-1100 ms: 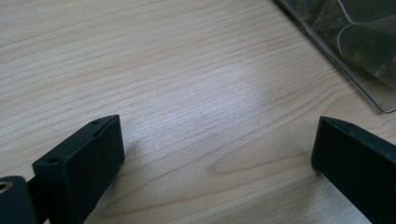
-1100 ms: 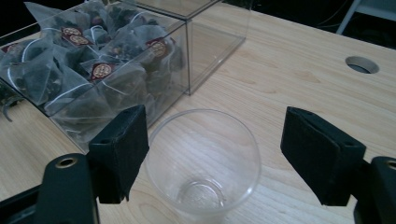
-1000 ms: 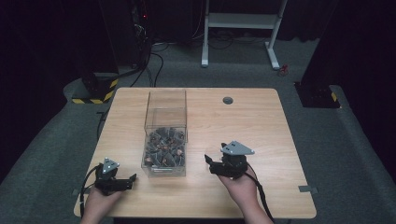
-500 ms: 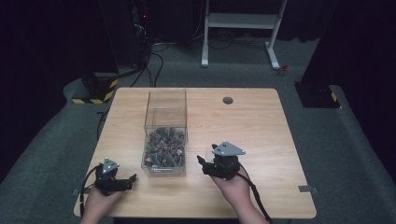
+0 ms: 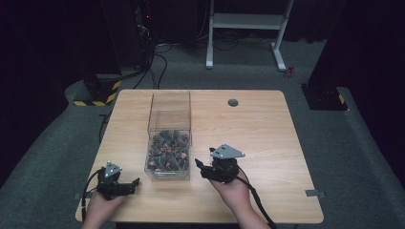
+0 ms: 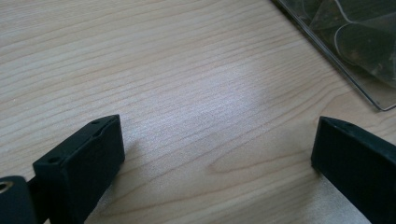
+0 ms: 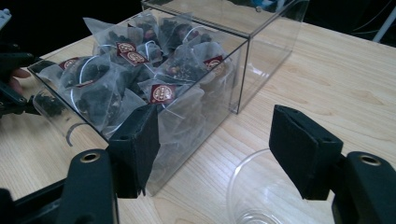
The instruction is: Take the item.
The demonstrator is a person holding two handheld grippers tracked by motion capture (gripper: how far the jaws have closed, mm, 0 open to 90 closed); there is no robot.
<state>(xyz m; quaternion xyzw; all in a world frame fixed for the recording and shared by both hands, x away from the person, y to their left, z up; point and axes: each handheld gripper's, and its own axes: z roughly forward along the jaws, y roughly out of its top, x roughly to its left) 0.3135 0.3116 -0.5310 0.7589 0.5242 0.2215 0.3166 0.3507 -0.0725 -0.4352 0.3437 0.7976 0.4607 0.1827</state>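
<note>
Left gripper [image 5: 133,183], a black two-jaw tool held in the person's left hand [image 5: 99,204], sits low at the near left corner of the pale wooden table [image 5: 267,124], its jaws spread wide with nothing between them; in the left gripper view only bare wood grain lies between the jaws, and the corner of the clear plastic two-compartment box [image 5: 170,138] shows off to the upper right, near but apart. That parked, empty pose reads as waiting, leaving the work to the other hand. In the middle of the table the box stands with its far compartment empty and its near compartment heaped with pyramid-shaped mesh tea bags [image 7: 140,70] of dark dried leaves, each with a small red paper tag. Just right of the box, the right gripper [image 5: 204,165], topped by a grey three-cornered plate, is aimed at the box's near right corner; its jaws are also wide apart and grip nothing. In the right gripper view the filled compartment sits just ahead and left of the jaws, and a clear round glass cup [image 7: 268,193] stands on the wood between and below them, probably placed to receive a tea bag.
</note>
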